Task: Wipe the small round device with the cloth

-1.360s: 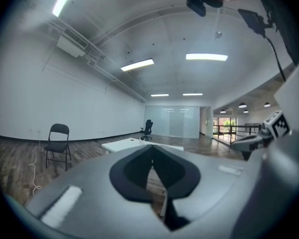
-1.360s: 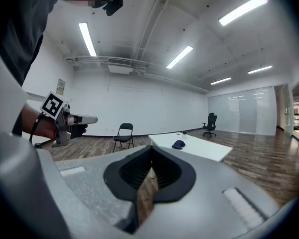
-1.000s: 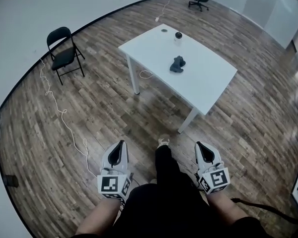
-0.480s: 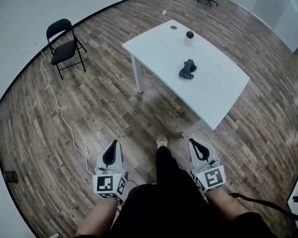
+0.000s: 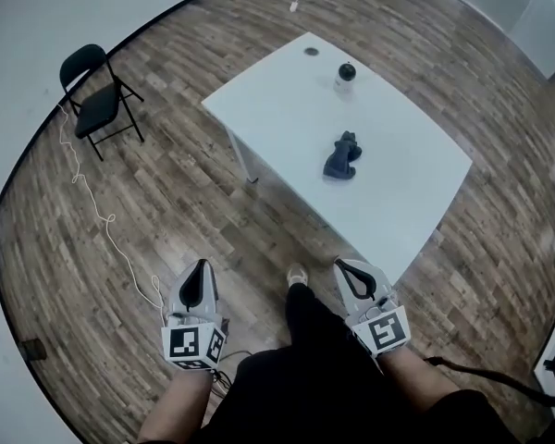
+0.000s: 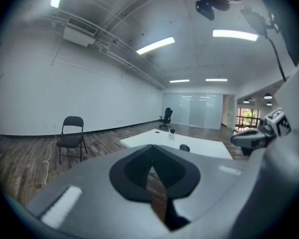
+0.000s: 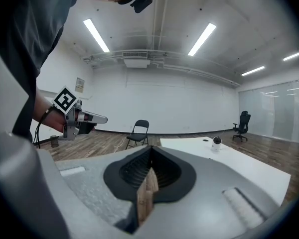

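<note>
table [image 5: 287,100] white | cloth [image 5: 342,158] dark blue | chair [image 5: 94,107] black | floor [image 5: 166,211] brown planks

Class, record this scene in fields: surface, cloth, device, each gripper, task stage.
surface: white table on wooden floor
cloth: dark, crumpled, near the table's middle
device: small round device, near the far edge, apart from the cloth
left gripper: shut, empty
right gripper: shut, empty
stage: wiping not yet begun

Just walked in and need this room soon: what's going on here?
A person holds the left tongs and right tongs, both shut and empty. They stand short of the white table, where the dark cloth and the small round device lie apart, untouched. Wiping has not begun.
</note>
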Motion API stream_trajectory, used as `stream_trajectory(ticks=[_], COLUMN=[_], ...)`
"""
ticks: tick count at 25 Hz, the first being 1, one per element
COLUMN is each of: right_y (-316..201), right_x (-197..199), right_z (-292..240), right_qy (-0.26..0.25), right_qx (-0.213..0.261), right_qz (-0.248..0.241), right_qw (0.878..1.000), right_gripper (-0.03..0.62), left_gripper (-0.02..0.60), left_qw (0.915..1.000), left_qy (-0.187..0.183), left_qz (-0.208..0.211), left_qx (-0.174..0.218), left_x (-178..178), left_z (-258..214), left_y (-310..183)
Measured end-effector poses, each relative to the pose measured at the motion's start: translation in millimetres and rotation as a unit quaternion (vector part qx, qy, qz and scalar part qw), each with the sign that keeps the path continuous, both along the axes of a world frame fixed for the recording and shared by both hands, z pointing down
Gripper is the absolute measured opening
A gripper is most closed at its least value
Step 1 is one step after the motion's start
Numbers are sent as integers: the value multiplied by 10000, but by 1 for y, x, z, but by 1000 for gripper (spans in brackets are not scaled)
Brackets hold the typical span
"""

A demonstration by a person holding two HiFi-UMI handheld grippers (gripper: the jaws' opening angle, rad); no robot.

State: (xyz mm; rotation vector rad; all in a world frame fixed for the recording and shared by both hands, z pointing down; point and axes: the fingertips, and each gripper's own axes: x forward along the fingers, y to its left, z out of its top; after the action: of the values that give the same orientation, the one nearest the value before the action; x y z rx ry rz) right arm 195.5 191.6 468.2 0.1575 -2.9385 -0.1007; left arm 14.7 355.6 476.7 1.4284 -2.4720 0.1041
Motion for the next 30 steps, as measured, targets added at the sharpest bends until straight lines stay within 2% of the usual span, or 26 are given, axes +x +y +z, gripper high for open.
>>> stream_trajectory(ticks=[4, 9, 14, 20, 25, 30], right_y=[-56, -111, -133, -163, -184, -206], right_x=[-27, -54, -62, -72, -86, -94], right_z=[-2, -8, -7, -16, -30, -11], right_qy=[-50, -206, -262, -337, -544, -196], right_qx=[-66, -56, -78, 132, 524, 360], right_qz=[163, 401, 609, 873, 1274, 2011], right_qw=[9998, 9990, 9978, 9955, 9890, 9787], right_gripper=[2, 2, 2, 2, 2, 2], left_gripper=[8, 8, 8, 8, 8, 8], left_qw=[9998, 9987, 9970, 9956, 9899, 9765], left_qy=[-131, -457, -700, -717, -841, -837], left_qz=[134, 213, 341, 569, 1102, 1960], left_qx=[-81, 46, -37, 186, 307, 332], left_x=[-30, -61, -83, -106, -130, -148], left_z=[-12, -46, -55, -56, -59, -60], left_y=[-55, -103, -125, -167, -219, -276])
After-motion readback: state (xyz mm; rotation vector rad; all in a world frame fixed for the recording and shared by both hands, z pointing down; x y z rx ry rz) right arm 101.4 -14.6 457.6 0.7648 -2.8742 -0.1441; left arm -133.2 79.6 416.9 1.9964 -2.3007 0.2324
